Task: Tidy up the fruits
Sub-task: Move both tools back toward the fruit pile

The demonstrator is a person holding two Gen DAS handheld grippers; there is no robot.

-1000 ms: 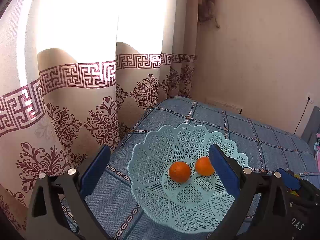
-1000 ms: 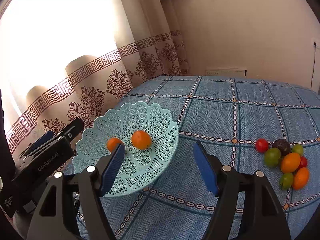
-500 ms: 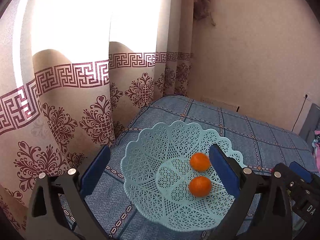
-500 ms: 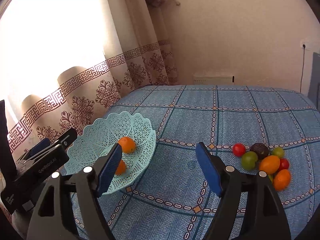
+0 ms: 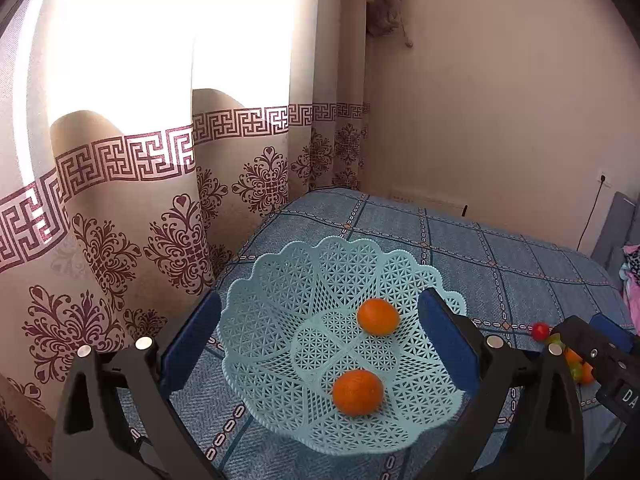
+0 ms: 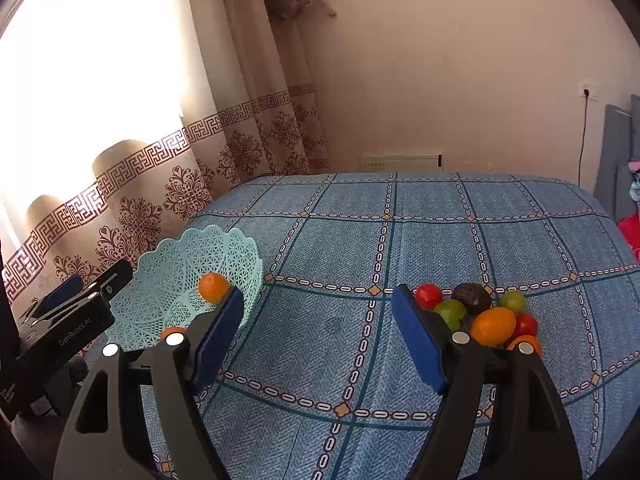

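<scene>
The right gripper (image 5: 592,344) hides most of the fruit pile (image 5: 576,364) (colours barely show).

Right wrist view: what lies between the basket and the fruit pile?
Only bare blue checked bedspread lies between the basket and the fruit pile, seen in the right wrist view.

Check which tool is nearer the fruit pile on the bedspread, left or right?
Right. The right tool is open just left of the fruit pile, its near finger reaching the pile's edge. The left tool is open around the basket, farther away.
</scene>
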